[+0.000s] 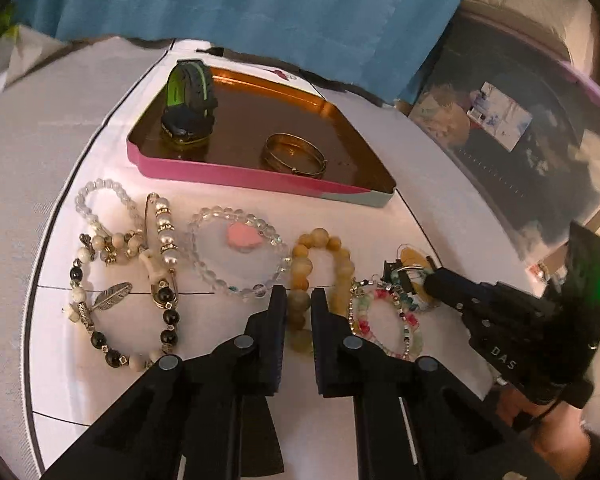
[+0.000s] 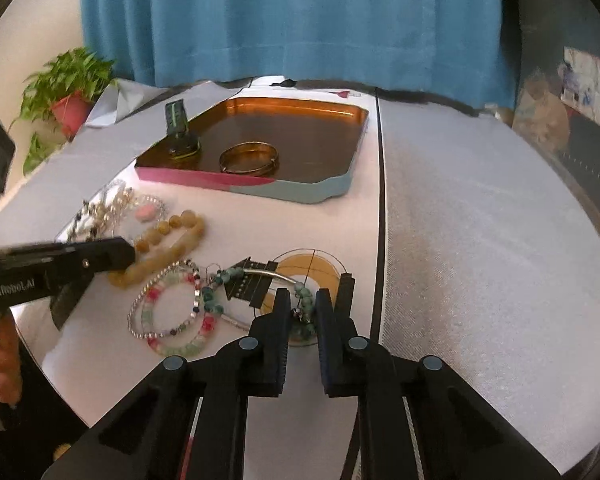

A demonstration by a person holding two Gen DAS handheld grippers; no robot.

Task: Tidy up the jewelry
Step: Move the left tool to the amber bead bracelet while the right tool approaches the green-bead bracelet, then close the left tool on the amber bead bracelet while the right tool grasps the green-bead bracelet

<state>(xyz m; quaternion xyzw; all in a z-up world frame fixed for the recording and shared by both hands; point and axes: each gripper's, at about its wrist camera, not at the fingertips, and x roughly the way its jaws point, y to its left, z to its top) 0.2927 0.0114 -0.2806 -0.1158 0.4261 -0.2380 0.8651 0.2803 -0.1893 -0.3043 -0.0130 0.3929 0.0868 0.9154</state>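
- Now both grippers work the row of loose bracelets in front of the pink-sided tray [image 1: 236, 174], which already holds a green-and-black watch [image 1: 190, 100] and a gold bangle [image 1: 294, 156].
- Left gripper [image 1: 299, 300]: jaws drawn nearly together, pinching the yellow stone bead bracelet [image 1: 320, 264] on its left strand.
- Right gripper [image 2: 303, 304]: jaws almost closed on the bead end of the teal bead and silver tube bangle [image 2: 260, 276], which lies over a printed round mark on the white table cover [image 2: 480, 240].
- To do this well, I'd judge: lift each piece straight up before swinging to the tray, so the pink-and-green beaded bracelet [image 2: 172, 312], touching the teal one, isn't dragged along.
- Set them down apart from the watch and bangle.
- Yellow beads look smooth, round and heavy; a slack elastic loop may swing.
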